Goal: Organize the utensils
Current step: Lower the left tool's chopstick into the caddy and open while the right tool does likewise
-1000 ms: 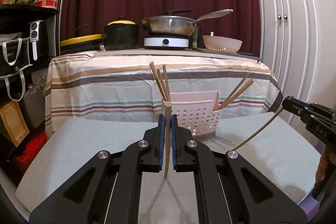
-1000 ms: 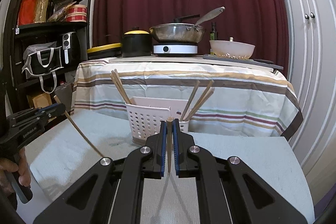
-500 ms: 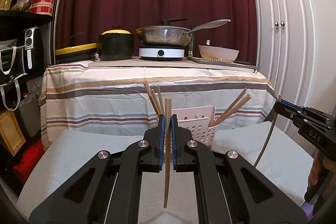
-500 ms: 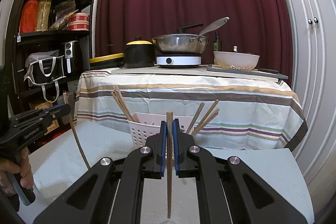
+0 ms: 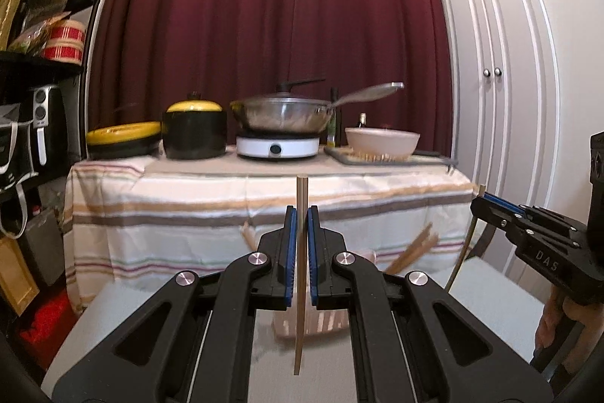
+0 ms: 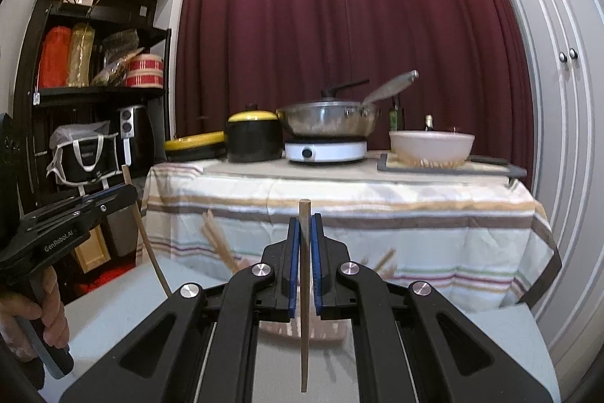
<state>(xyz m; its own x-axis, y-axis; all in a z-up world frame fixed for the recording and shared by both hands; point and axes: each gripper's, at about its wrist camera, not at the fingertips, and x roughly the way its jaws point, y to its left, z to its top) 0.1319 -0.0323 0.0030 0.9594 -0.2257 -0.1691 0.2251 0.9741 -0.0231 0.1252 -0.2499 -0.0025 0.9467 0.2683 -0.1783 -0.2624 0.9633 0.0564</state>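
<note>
Left wrist view: the left gripper (image 5: 300, 244) is clamped on a thin, stiff, light wooden chopstick (image 5: 300, 289) held upright near its upper end. The pale perforated plastic basket (image 5: 324, 323) sits just behind, partly hidden.

Right wrist view: the right gripper (image 6: 305, 252) pinches another wooden chopstick (image 6: 304, 308). At twelve o'clock stands the striped-cloth table (image 6: 339, 214), well apart.
</note>
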